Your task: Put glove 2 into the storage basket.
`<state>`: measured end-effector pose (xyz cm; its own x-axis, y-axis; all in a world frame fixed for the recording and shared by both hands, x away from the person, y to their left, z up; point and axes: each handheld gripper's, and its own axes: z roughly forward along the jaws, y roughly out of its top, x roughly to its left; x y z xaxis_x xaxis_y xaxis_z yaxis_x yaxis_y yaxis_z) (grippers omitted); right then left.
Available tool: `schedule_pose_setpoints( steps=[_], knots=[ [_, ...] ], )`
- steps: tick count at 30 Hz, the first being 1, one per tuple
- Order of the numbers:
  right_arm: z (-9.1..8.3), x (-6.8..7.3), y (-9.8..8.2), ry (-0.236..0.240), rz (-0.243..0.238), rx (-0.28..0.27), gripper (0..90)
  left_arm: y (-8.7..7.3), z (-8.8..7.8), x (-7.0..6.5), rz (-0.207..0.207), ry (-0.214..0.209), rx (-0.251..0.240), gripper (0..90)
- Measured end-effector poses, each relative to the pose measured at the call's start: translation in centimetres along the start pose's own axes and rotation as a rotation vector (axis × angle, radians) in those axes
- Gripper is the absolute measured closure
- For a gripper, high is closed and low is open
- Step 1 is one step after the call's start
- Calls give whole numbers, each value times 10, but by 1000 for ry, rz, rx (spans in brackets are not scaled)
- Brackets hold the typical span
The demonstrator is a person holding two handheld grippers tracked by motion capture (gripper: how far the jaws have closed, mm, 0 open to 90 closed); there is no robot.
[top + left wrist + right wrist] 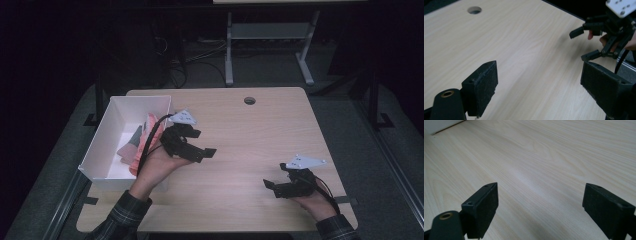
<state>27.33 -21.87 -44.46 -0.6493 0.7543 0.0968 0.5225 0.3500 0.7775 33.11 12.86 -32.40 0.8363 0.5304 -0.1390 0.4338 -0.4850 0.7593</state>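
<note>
Two grippers over a pale wooden table. White bin at its left edge, pink and grey items inside. Left gripper just right of bin, jaws wide apart, empty. Right gripper near front edge, jaws apart, empty.

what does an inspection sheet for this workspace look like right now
surface: light wooden table, bare in the middle, round cable hole near the far edge
job's things: white bin at the table's left edge, holding pink and grey items too blurred to name
clutter: nothing seen
grippers: left gripper open beside the bin; right gripper open near the front right; both hold nothing
cables: black cable trails from the left gripper; loose cables on the floor beyond
surroundings: dark room, grey table frame behind
</note>
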Motion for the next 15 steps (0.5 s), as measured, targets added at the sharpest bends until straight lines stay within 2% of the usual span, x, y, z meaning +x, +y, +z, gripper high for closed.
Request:
schedule_pose_setpoints(
  steps=[4, 7, 8, 10, 15],
  knots=[
    [1, 0, -1, -1, -3, 6, 129, -9, 17, -8, 15, 0, 23, 141],
    [1, 1, -1, -2, -7, 9, 129, -17, 29, -13, 24, -23, 31, 141],
    [1, 1, -1, -2, -7, 10, 129, -20, 34, -14, 38, -37, 27, 141],
    [2, 2, -2, -9, -13, 15, 130, -26, 41, -16, 34, -48, 28, 141],
    [3, 3, -4, -24, -17, 25, 130, -39, 56, -19, 60, -43, 43, 141]
  ],
)
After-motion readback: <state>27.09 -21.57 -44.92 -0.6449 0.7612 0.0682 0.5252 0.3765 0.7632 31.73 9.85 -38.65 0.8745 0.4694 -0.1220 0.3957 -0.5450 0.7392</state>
